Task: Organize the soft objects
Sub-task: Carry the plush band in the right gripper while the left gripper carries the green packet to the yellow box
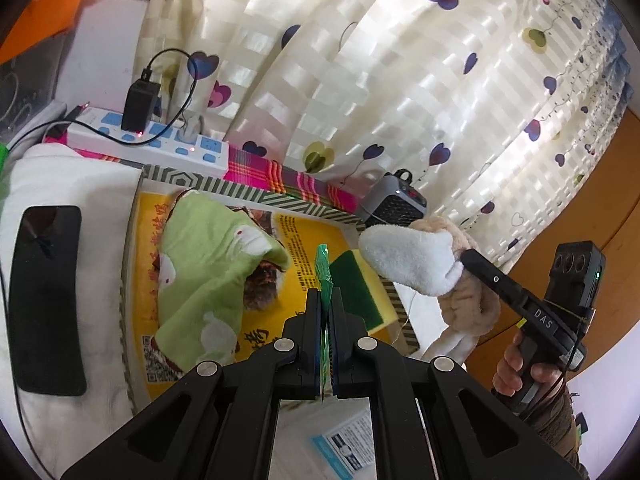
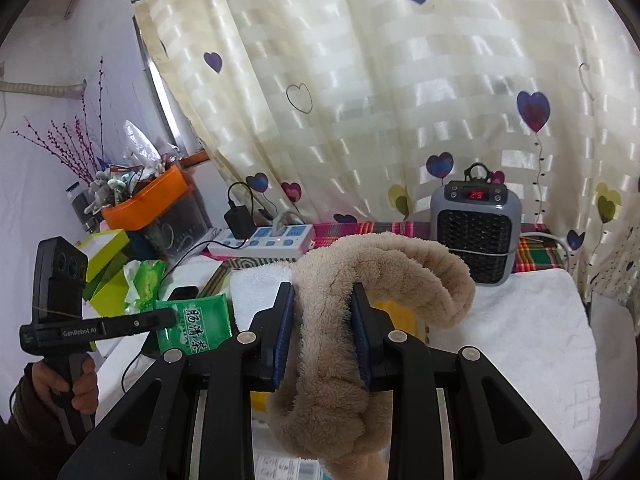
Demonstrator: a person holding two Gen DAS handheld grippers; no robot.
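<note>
Right wrist view: right tongs clamp plush headband; left tongs pinch green packet.

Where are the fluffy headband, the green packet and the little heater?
fluffy headband (image 2: 320, 328), right wrist view, stretch between the fingers.
green packet (image 2: 192, 326), right wrist view, printed front.
little heater (image 2: 476, 240), right wrist view, black front grille.

Both black grippers carry silver pivot screws and blue pads; white lettering marks their sides, and the sleeve is olive-brown.
</note>
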